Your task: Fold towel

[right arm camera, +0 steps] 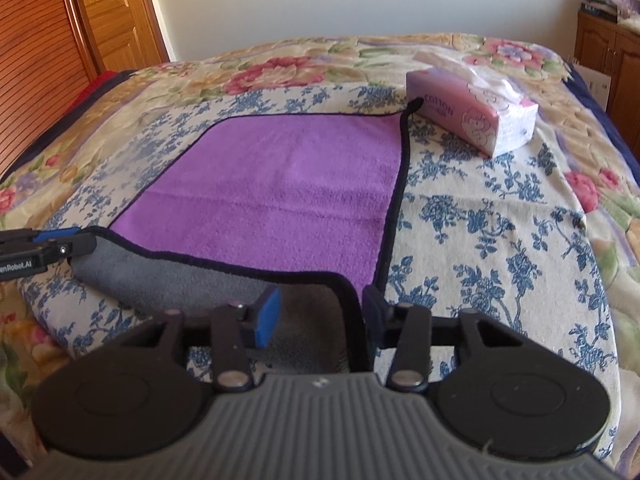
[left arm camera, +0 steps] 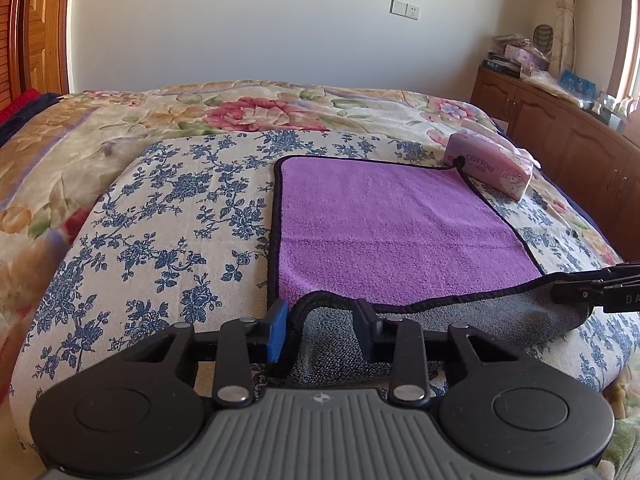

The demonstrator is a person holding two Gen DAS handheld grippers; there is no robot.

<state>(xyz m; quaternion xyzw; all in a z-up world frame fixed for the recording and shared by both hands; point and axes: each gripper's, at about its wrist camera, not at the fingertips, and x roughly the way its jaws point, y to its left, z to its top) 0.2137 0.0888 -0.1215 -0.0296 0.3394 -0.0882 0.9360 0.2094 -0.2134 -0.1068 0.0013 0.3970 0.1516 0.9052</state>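
Observation:
A purple towel (left arm camera: pixel 384 232) with a black hem and grey underside lies flat on a blue-flowered cloth on the bed; it also shows in the right wrist view (right arm camera: pixel 276 184). Its near edge is turned up, showing the grey underside (left arm camera: pixel 480 320). My left gripper (left arm camera: pixel 322 320) is open, its jaws standing around the towel's near left corner. My right gripper (right arm camera: pixel 318 312) is open around the near right corner. Each gripper shows in the other's view, the right one (left arm camera: pixel 576 288) and the left one (right arm camera: pixel 76 246) at the lifted hem.
A pink tissue pack (left arm camera: pixel 492 164) lies at the towel's far right corner, touching its hanging loop; it also shows in the right wrist view (right arm camera: pixel 472 112). A wooden cabinet (left arm camera: pixel 560 132) stands right of the bed. A wooden door (right arm camera: pixel 100 12) is at the far left.

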